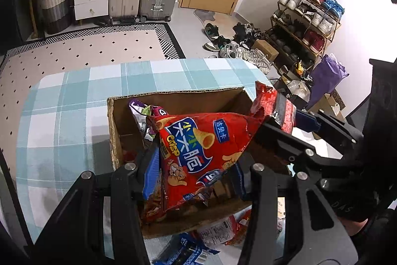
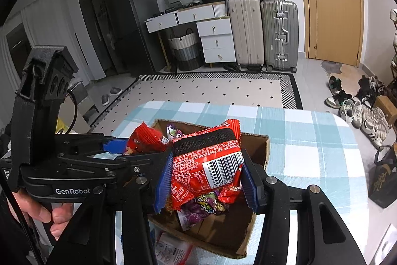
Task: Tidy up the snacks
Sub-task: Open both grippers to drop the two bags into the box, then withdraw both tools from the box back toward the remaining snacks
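I see the cardboard box [image 1: 173, 101] on the tabletop [image 1: 74, 96], toward its near edge. My left gripper [image 1: 196, 178] and right gripper [image 2: 206, 178] each hold a snack bag [image 1: 198, 148] over it; more packets [image 1: 218, 232] lie before the box.

Red crisp bag [image 1: 198, 155] tilted over the open cardboard box [image 1: 173, 97], red barcode-side snack pack [image 2: 208, 163] above the box, purple candy packet [image 2: 203, 208] inside

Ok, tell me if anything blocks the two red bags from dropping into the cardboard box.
Nothing visible blocks them. The box is open-topped, and both red bags, the left hand-held gripper's and the right hand-held gripper's, hang directly over it. Only the snacks already inside lie beneath, with bare floor beside them.
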